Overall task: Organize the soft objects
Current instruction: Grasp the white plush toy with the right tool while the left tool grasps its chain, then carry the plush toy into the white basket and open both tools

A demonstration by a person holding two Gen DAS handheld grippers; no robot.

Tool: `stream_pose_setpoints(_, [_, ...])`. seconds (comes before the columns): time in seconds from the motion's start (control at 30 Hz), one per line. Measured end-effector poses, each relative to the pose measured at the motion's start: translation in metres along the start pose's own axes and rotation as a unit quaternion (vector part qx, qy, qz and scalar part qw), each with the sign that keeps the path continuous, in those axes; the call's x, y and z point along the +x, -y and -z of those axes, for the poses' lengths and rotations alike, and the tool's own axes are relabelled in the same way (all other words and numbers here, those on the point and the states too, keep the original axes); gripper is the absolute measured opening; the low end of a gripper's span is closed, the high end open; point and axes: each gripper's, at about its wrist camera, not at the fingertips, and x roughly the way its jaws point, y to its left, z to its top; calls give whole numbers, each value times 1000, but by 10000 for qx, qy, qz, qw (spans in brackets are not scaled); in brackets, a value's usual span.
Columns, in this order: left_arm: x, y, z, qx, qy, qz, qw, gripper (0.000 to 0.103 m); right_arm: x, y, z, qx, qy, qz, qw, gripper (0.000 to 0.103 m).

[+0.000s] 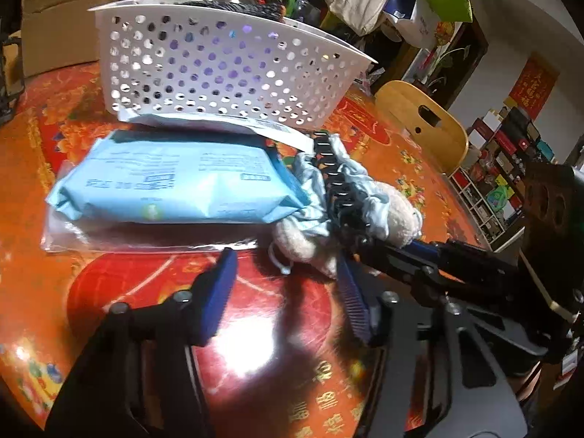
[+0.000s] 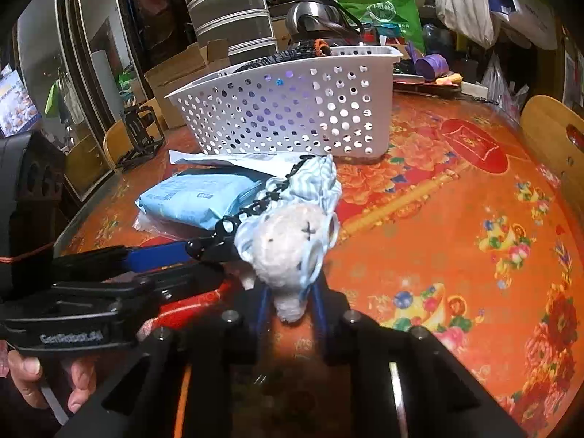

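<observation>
A small white plush toy in blue striped cloth [image 2: 292, 244] lies on the red patterned table; it also shows in the left wrist view [image 1: 350, 215]. My right gripper [image 2: 290, 301] is shut on the plush toy's lower end. A black toothed hair clip [image 1: 334, 179] rests across the toy. My left gripper [image 1: 288, 292] is open and empty, just in front of the toy and a light blue wipes pack [image 1: 175, 182]. The white perforated basket [image 1: 226, 69] stands behind them, also seen in the right wrist view [image 2: 284, 113].
A clear bag [image 1: 109, 237] lies under the wipes pack, and a white packet [image 1: 219, 124] lies between pack and basket. A wooden chair [image 1: 423, 124] stands at the table's right edge. Boxes, bags and a kettle [image 2: 314, 14] crowd the far side.
</observation>
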Motion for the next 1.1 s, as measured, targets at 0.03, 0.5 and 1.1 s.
stream_pose_setpoints(0.03, [3, 2, -1, -7, -25, 25, 10000, 47, 0, 0, 0, -1, -16, -12, 10000, 19])
stream_pose_setpoints(0.5, [1, 20, -1, 330, 142, 53, 9993, 13, -10, -4, 5, -53, 146, 97, 9998, 15])
stream_pose_setpoints(1.1, [-87, 42, -15, 726, 988, 201, 9922, 12, -83, -45, -13, -566, 1047, 240, 9926, 14])
